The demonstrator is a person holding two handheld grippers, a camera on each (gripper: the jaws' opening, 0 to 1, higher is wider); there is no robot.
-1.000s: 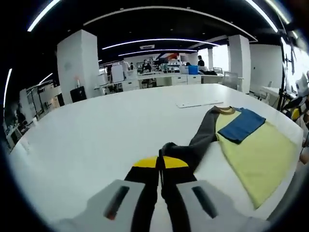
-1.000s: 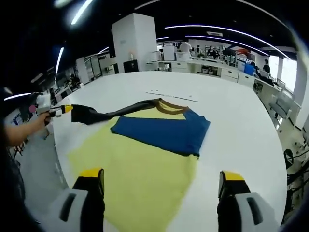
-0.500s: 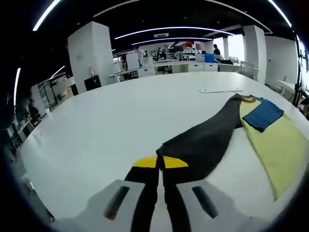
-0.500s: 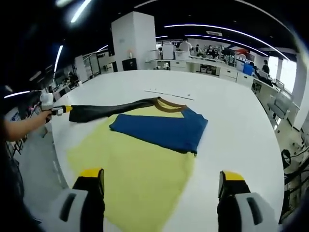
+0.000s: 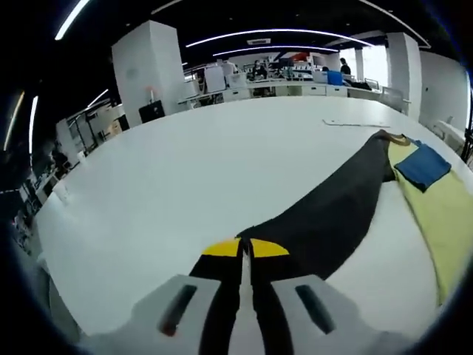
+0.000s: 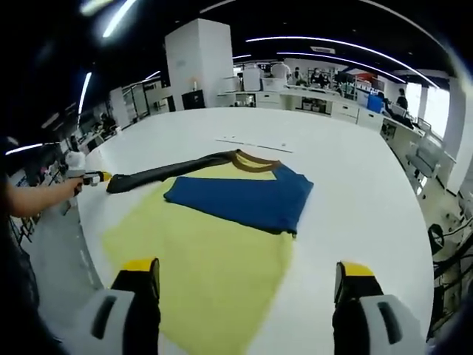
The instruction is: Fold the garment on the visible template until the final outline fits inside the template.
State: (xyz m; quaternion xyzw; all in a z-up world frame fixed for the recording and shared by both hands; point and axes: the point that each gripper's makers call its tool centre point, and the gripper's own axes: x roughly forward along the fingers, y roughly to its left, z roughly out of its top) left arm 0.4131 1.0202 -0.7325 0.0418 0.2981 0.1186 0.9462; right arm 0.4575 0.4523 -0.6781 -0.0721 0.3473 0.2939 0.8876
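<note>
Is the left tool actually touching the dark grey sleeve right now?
Touching. In the left gripper view the left tool is shut on the dark grey sleeve, whose end runs in between the yellow-tipped jaws.

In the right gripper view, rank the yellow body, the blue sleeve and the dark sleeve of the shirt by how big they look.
1. yellow body, nearest the camera.
2. blue sleeve.
3. dark sleeve, farther off and partly edge-on.

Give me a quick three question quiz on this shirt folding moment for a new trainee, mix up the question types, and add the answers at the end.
1. True or false: the left gripper is shut on the dark sleeve.
2. Which sleeve lies folded across the yellow body? A) dark B) blue C) neither
3. Fill in: the right gripper has its jaws ____.

Key: 1 true; 2 B; 3 open
</note>
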